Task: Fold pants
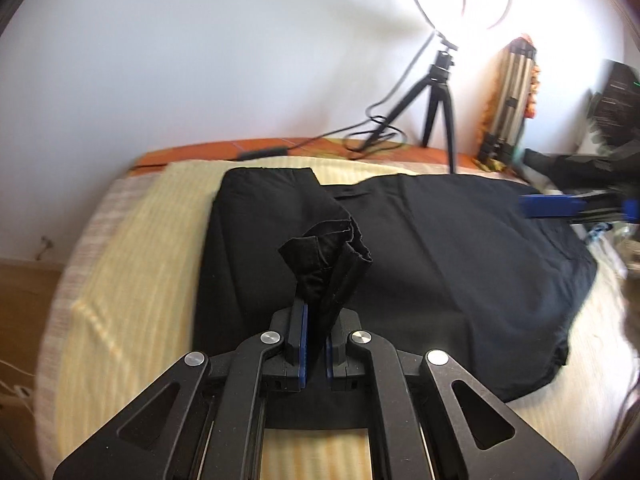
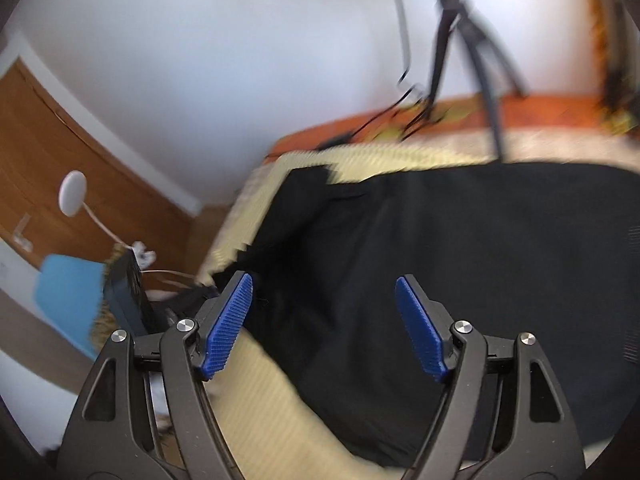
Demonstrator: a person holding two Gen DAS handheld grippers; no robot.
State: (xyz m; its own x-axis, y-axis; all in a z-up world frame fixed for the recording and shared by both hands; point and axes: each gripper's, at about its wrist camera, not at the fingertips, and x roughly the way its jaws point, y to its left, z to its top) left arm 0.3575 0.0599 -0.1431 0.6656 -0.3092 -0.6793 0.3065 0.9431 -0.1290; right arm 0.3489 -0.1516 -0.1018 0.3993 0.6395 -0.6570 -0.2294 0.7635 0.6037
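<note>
**Left gripper has the hem up, fold only half made**

The black fabric pants (image 1: 460, 264) lie spread across the pale yellow striped bed cover (image 1: 132, 280), filling the middle of the bed and running off toward three o'clock. The left gripper (image 1: 316, 344) has its blue-padded fingers (image 1: 303, 340) clamped tight on a bunched, stitched edge of the cloth, lifting it into a crumpled peak above the rest of the garment. Over at three o'clock the right gripper (image 2: 324, 328) hangs above the fabric with its ribbed blue fingers (image 2: 228, 328) spread wide, nothing between them.

By my reading, one end is already laid over at eleven o'clock, where a squared black flap sits on top, but the fold is not finished: the pinched edge is still in the air and needs carrying across and setting down flat. The wide right-hand part looks unfolded. At twelve o'clock, against the wall, the black tripod with its ring light (image 1: 440, 92) stands clear of the cloth.
</note>
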